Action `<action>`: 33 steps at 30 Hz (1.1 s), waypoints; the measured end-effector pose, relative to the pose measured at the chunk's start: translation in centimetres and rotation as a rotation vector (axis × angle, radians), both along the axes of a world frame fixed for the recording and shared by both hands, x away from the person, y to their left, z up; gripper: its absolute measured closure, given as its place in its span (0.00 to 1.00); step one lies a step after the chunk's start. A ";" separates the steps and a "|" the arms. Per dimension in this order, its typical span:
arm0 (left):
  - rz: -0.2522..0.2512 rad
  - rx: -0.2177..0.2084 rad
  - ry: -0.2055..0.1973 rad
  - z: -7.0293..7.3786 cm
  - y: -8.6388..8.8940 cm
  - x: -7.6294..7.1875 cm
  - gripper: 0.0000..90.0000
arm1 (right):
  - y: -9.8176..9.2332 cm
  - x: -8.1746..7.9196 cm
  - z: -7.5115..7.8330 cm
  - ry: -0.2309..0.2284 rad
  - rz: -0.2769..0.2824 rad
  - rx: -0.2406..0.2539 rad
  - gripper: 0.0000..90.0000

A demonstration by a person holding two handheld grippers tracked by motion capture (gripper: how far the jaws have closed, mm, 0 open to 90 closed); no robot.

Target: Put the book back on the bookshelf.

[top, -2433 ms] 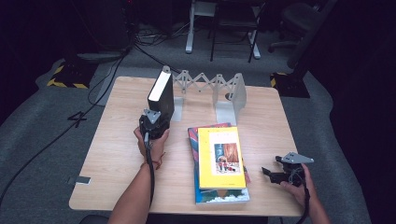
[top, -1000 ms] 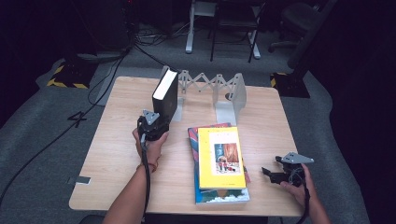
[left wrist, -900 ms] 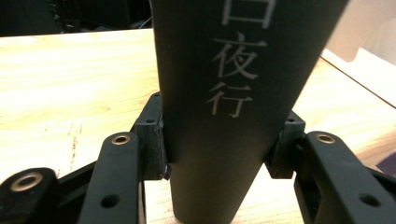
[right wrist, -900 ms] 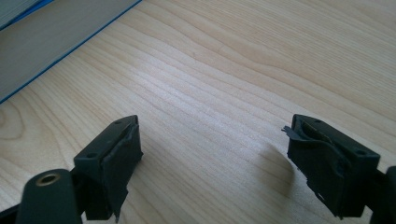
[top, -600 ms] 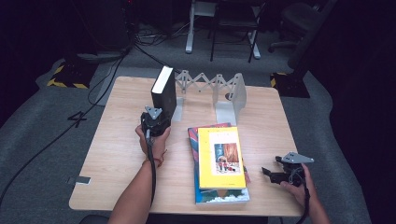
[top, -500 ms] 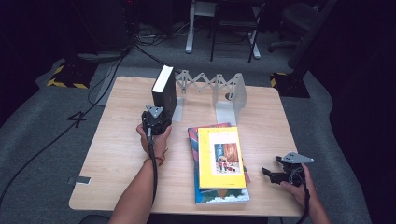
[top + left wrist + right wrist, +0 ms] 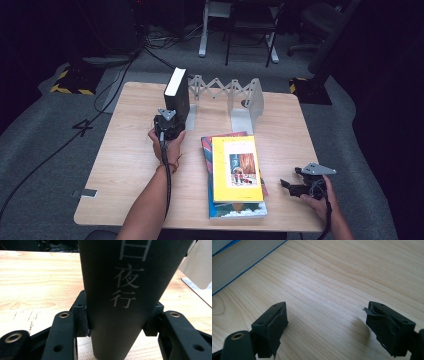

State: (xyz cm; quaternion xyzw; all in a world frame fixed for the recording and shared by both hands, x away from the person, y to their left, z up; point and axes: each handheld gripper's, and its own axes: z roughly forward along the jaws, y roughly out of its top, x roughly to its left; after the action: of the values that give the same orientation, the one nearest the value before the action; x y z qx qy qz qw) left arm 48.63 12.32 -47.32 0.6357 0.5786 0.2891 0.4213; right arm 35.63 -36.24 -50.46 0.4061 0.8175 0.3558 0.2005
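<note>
I have the black book (image 7: 177, 95) upright at the table's (image 7: 125, 150) back left, beside the folding rack (image 7: 227, 95); left gripper (image 7: 170, 124) clamped across its spine low down; thick, stiff, likely heavy, smooth cover may slip; right gripper (image 7: 295, 186) jaws apart, empty.

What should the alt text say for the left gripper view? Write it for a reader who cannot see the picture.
A thick black book stands clamped by its spine between the left gripper, pale Chinese characters running down the spine. Behind lies the light wooden table, and a grey metal bookend shows at the right edge.
</note>
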 end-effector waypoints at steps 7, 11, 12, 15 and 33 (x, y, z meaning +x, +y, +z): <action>-0.058 0.073 -0.009 0.4 0.4 -1.5 0.46 | 0.0 0.0 0.0 -0.002 0.002 -0.001 0.19; -0.085 0.044 0.000 0.0 1.2 -2.7 0.45 | 0.0 0.0 0.0 0.001 0.003 0.000 0.19; -0.085 0.044 0.000 0.0 1.2 -2.7 0.48 | 0.0 0.0 0.0 0.001 0.003 0.000 0.19; -0.120 0.019 -0.007 -0.6 1.3 -3.1 0.56 | 0.0 0.0 0.0 -0.002 0.002 -0.002 0.19; -0.002 0.074 -0.012 -0.5 -0.6 -0.6 0.60 | 0.0 0.0 0.0 0.000 0.003 -0.001 0.19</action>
State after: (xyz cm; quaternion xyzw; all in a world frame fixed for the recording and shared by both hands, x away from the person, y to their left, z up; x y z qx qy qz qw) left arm 48.00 11.71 -47.80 0.6495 0.5644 0.3139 0.4013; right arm 35.64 -36.23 -50.45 0.4047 0.8182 0.3560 0.2001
